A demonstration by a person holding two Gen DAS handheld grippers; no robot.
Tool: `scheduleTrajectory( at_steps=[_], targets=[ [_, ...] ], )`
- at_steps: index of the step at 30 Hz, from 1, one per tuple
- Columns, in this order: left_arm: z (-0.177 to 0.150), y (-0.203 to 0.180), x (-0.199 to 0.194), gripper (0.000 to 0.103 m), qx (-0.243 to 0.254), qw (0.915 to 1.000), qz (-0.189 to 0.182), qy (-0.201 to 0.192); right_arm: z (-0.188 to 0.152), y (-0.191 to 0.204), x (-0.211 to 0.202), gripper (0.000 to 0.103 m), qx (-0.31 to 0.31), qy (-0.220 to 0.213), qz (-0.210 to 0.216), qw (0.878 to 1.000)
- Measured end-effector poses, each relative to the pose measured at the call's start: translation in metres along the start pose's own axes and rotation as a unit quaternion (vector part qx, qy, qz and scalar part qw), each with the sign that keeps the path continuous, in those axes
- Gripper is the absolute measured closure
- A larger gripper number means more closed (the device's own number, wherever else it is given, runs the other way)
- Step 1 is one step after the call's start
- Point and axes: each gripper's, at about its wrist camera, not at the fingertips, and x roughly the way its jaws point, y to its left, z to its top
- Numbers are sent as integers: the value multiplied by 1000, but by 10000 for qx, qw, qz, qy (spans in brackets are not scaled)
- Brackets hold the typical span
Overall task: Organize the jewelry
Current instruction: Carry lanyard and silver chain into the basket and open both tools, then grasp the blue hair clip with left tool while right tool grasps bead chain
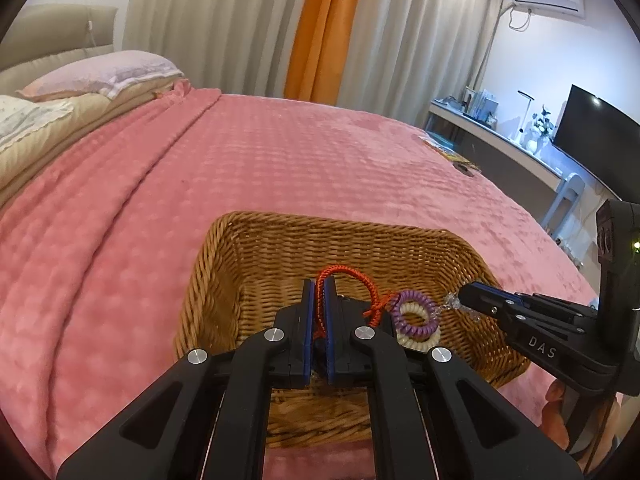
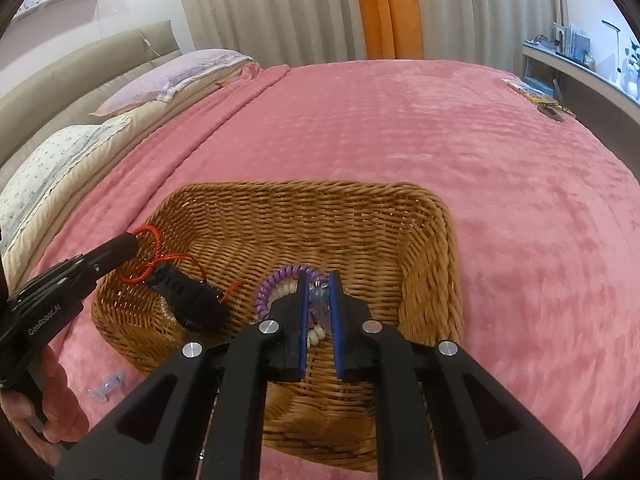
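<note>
Grippers hung over the wicker basket (image 1: 224, 280): left gripper (image 1: 319, 280) clamped on the red cord bracelet (image 1: 362, 280), right gripper (image 2: 319, 280) pinching what looked like a clear beaded bracelet (image 2: 318, 294). Directly below lay basket floor, coil hair ties (image 1: 416, 312) beside.

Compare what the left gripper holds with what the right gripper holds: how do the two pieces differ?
The left gripper is shut on a red cord bracelet; the right gripper is shut on a clear beaded piece. The cord is opaque, braided and loops well past the pads; the beaded piece is see-through and barely sticks out. Both are held over the wicker basket, not yet released.
</note>
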Motion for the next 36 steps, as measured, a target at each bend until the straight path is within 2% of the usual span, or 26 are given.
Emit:
scheduleTrajectory(
  at_steps=[1, 3, 4, 6, 7, 8, 9, 10, 11, 12, 17, 24, 29, 36],
  targets=[
    [0, 0, -2, 94, 2, 10000, -23, 1, -1, 1, -1, 94, -14, 29, 24, 10000],
    [-1, -1, -6, 71, -11, 10000, 17, -34, -1, 1, -3, 93, -4, 82, 108, 9999],
    [-1, -2, -10, 56, -33, 10000, 21, -83, -2, 2, -5, 89, 1, 98, 143, 9998],
    [-2, -2, -18, 54, -42, 9998, -15, -188, -3, 4, -12, 82, -20, 54, 131, 9999],
    [-2, -3, -23, 54, -25, 9998, -32, -208, -4, 4, -17, 74, -37, 11, 107, 9999],
    [-2, -3, -27, 53, -21, 9997, -40, -234, -5, 5, -21, 61, -36, -27, 106, 9999],
    [-2, -3, -33, 51, -20, 9996, -46, -276, -6, 6, -28, 54, -18, -107, 129, 9999],
    [-3, -3, -39, 45, -21, 9994, -45, -334, -7, 6, -34, 48, -6, -186, 152, 9997],
    [-3, -4, -49, 38, -25, 9990, -32, -434, -10, 8, -43, 48, -19, -282, 174, 9995],
    [-4, -3, -57, 36, -25, 9986, -19, -519, -10, 9, -48, 48, -41, -320, 173, 9993],
    [-13, -2, -105, 29, -51, 9963, 28, -853, -23, 19, -81, 47, -74, -455, 316, 9984],
    [-40, 3, -161, 27, -37, 9951, 106, -981, -55, 45, -116, 45, -256, -427, 476, 9976],
    [-73, 12, -183, 27, -209, 9967, 92, -784, -78, 65, -114, 45, -436, -207, 465, 9978],
    [-118, 29, -165, 27, -545, 9980, 231, -203, -112, 80, -84, 45, -426, 279, 377, 9980]
  ],
)
